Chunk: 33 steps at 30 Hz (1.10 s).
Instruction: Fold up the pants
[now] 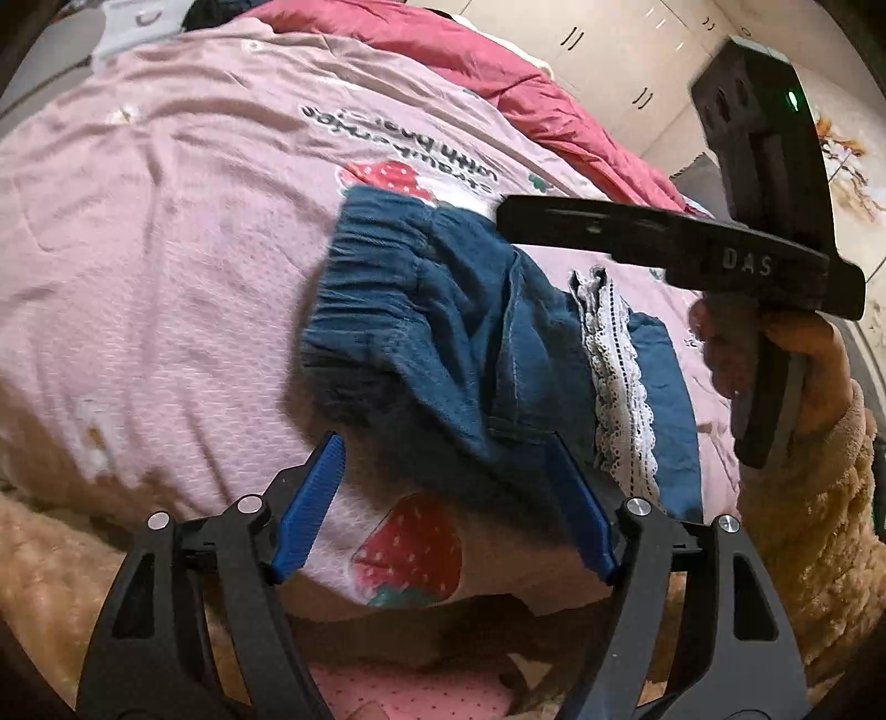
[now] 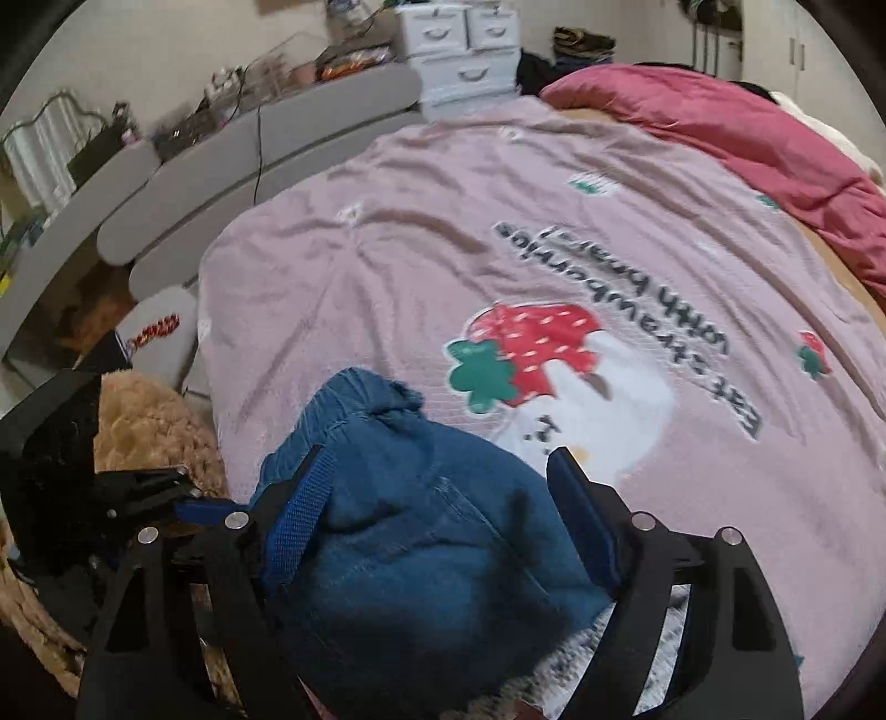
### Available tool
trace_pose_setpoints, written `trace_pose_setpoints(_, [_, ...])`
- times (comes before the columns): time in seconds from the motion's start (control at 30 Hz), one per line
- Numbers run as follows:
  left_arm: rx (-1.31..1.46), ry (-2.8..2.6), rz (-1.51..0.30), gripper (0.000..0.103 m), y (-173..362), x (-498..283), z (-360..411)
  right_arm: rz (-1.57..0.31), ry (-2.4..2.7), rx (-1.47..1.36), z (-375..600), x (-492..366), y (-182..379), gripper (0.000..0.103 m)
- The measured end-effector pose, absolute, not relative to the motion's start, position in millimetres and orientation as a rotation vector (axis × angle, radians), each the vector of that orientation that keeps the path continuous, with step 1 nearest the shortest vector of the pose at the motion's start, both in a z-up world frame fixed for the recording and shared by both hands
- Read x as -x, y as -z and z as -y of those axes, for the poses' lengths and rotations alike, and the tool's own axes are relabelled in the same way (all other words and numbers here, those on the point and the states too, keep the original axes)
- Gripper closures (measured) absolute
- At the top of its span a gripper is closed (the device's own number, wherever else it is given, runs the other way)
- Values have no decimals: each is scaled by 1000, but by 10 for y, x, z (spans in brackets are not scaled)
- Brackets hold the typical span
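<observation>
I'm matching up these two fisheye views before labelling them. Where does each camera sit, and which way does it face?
Left wrist: on the left tool, looking across the blue pants on the pink blanket; shows its open blue fingers, the right tool's body and the hand.
Right wrist: on the right tool, facing the white drawers; open fingers over the pants.
Shared: pants, blanket, red quilt.

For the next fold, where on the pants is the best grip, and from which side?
Probably the gathered waistband of the pants: it is a thick, bunched edge on the blanket. Come in low from the near side with the left gripper, whose jaws stand open just short of the denim.
</observation>
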State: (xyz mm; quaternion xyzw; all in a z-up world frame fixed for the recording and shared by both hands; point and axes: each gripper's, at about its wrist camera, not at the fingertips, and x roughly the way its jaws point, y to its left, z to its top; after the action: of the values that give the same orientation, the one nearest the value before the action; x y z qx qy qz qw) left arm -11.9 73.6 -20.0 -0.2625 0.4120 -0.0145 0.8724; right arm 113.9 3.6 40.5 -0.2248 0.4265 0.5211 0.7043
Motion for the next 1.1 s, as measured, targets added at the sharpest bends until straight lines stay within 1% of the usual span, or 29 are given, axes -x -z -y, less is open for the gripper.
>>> trace_pose_setpoints(0.07, [554,24,-874,38,265,68,-734,-979,-1175,514,-116,-1123,-339,24])
trace_pose_setpoints(0.1, [567,37,-870,42,296,52,-733,-988,-1183,519,-150,-1110,-311,24])
trace_pose_setpoints(0.13, [566,39,-874,45,323,36,-726,-994,-1190,527,-179,-1097,-292,24])
trace_pose_setpoints(0.33, [574,55,-868,45,371,22,-748,-1003,-1224,581,-349,-1066,-163,25])
trace_pose_setpoints(0.43, [579,60,-865,45,370,26,-763,-1022,-1257,566,-418,-1099,-138,28])
trace_pose_setpoints(0.47, [582,61,-864,45,372,21,-769,-1032,-1267,565,-447,-1111,-120,30])
trace_pose_setpoints(0.5, [586,62,-862,45,370,26,-781,-1040,-1276,565,-467,-1117,-103,34])
trace_pose_setpoints(0.57, [595,65,-858,45,384,16,-827,-1065,-1291,563,-516,-1123,-44,37])
trace_pose_setpoints(0.6, [608,67,-855,45,393,18,-847,-1073,-1293,571,-536,-1120,-12,42])
trace_pose_setpoints(0.67, [626,71,-849,45,405,34,-873,-1092,-1301,575,-576,-1109,52,44])
trace_pose_setpoints(0.7, [632,72,-848,45,415,35,-888,-1103,-1313,563,-582,-1111,74,48])
trace_pose_setpoints(0.73, [636,73,-847,45,422,37,-895,-1108,-1325,550,-575,-1113,87,48])
trace_pose_setpoints(0.83, [640,74,-838,43,429,55,-894,-1107,-1339,518,-514,-1136,65,56])
trace_pose_setpoints(0.87, [649,73,-834,41,426,67,-898,-1110,-1343,500,-482,-1149,40,59])
trace_pose_setpoints(0.9, [656,72,-832,39,422,82,-909,-1109,-1349,480,-439,-1163,3,61])
trace_pose_setpoints(1.0, [667,57,-821,35,360,126,-917,-1083,-1387,409,-274,-1185,-147,64])
trace_pose_setpoints(1.07, [673,51,-808,30,307,150,-904,-1056,-1414,366,-128,-1202,-265,65])
trace_pose_setpoints(1.1, [675,41,-799,25,268,173,-894,-1047,-1422,352,-85,-1205,-305,65])
